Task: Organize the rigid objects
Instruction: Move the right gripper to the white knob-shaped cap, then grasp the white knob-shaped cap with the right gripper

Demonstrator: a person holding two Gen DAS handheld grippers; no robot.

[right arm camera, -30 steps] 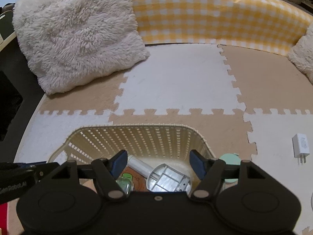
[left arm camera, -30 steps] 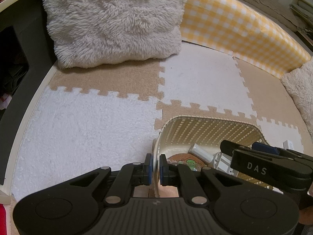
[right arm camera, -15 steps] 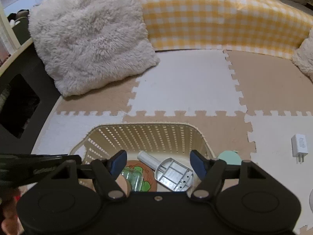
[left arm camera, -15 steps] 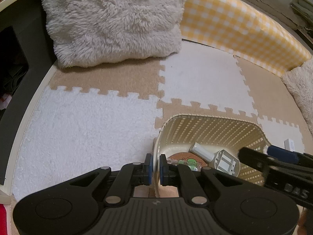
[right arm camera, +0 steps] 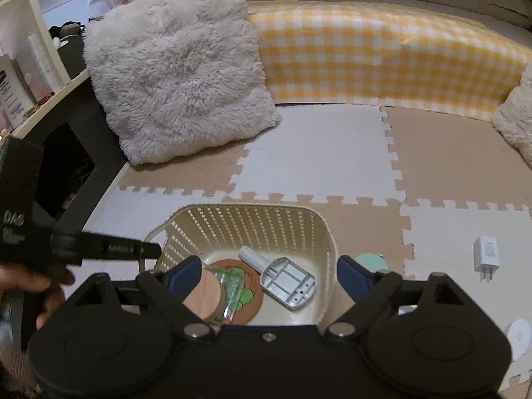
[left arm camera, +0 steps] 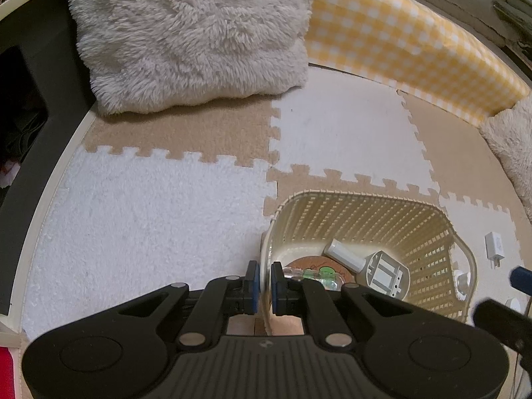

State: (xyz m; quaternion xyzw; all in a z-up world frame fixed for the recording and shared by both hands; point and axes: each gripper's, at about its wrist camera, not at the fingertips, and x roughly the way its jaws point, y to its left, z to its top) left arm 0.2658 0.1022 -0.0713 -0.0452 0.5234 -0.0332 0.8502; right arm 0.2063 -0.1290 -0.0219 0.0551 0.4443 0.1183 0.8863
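Observation:
A cream perforated basket (left arm camera: 365,212) (right arm camera: 252,222) stands on the foam mat. My left gripper (left arm camera: 264,282) is shut on the basket's left rim. Inside lie a grey plastic scoop (right arm camera: 286,281) (left arm camera: 382,271), a round cork coaster with a green print (right arm camera: 247,291), a clear glass piece (right arm camera: 229,287) and a wooden lid (right arm camera: 202,294). My right gripper (right arm camera: 269,271) is open and empty, raised above the basket's near side. Its fingertips (left arm camera: 520,277) show at the right edge of the left wrist view.
A white charger plug (right arm camera: 487,257) (left arm camera: 493,247), a mint-green round thing (right arm camera: 369,261) and a white disc (right arm camera: 518,334) lie on the mat right of the basket. Fluffy pillows (right arm camera: 179,89) and a yellow checked bolster (right arm camera: 382,63) line the back.
My right gripper has pulled up and back, open and empty, and left the basket. My left gripper stays shut on the rim. The basket's contents have not moved.

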